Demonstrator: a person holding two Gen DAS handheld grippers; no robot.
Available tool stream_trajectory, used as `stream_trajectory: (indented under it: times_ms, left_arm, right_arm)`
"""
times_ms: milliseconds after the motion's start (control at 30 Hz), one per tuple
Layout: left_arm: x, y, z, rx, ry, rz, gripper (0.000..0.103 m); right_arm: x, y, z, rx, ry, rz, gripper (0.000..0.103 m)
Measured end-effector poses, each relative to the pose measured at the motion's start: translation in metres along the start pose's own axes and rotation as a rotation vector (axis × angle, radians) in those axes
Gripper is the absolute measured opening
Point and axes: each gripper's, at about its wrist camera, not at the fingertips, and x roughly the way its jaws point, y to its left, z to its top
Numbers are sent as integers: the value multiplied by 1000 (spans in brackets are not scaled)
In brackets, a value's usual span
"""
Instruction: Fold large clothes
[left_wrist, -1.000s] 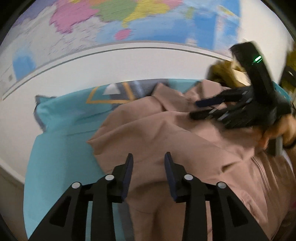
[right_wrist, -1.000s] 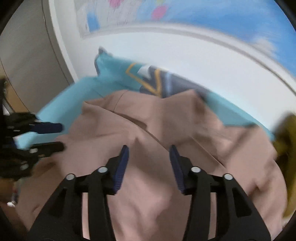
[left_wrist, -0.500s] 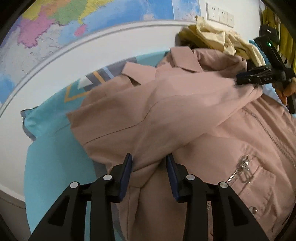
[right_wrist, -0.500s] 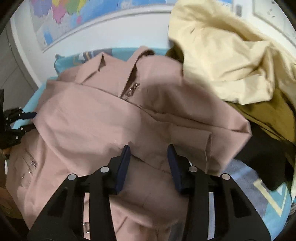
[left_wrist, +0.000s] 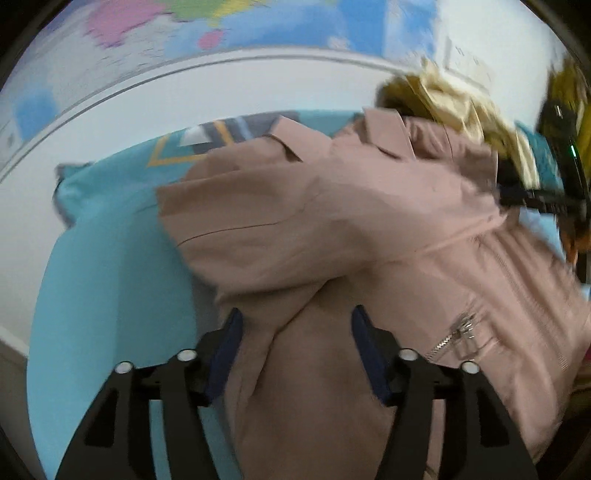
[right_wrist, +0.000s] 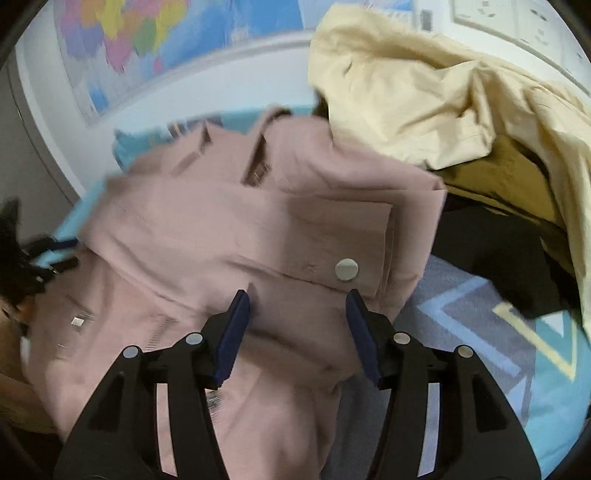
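Clearly soft and floppy: pink jacket (left_wrist: 332, 229) spread across the middle of a bed under a turquoise patterned sheet (left_wrist: 103, 280), collar toward the far edge by the wall, both sleeves (right_wrist: 258, 236) crossed over the chest. Looks a mid-weight woven cloth, thick enough to hold a crease yet sure to sag and slide once lifted; no stiffness to lean on. Hard spots only at the metal zip pull (left_wrist: 461, 328) on the pocket and the snap button (right_wrist: 346, 269) on the cuff, both poor places to pinch. Better purchase judged at seamed, doubled edges: the hem near the close edge of the bed, the shoulder seams, the cuff band. Two holds well apart, lifted together, likely needed to keep the folded sleeves from sliding off the body panel.

Left gripper (left_wrist: 295, 347) poised over the lower front of the jacket, jaws just widened and released, cloth lying between the blue pads but not pinched. Right gripper (right_wrist: 297, 325) likewise over the sleeve end near the cuff, jaws just reopened, nothing clamped.

Beyond the jacket, toward the far right corner of the bed: a cream garment (right_wrist: 424, 99) heaped on olive (right_wrist: 509, 173) and black (right_wrist: 491, 254) clothes, its edge touching the jacket's shoulder, so a risk of dragging it along. World map (right_wrist: 155, 48) on the wall behind.
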Motion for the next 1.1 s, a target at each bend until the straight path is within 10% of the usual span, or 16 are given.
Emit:
stream_trajectory:
  times_ms: [533, 633, 1100]
  left_arm:
    - [-56, 10, -90, -247, 47, -111, 66]
    - [-67, 6, -106, -275, 45, -161, 82]
    - [-83, -35, -128, -232, 95, -352, 96]
  right_arm:
    - [-80, -17, -108, 264, -4, 206, 75]
    - [-92, -24, -130, 319, -2, 254, 79]
    - [-93, 15, -167, 239, 19, 429, 85]
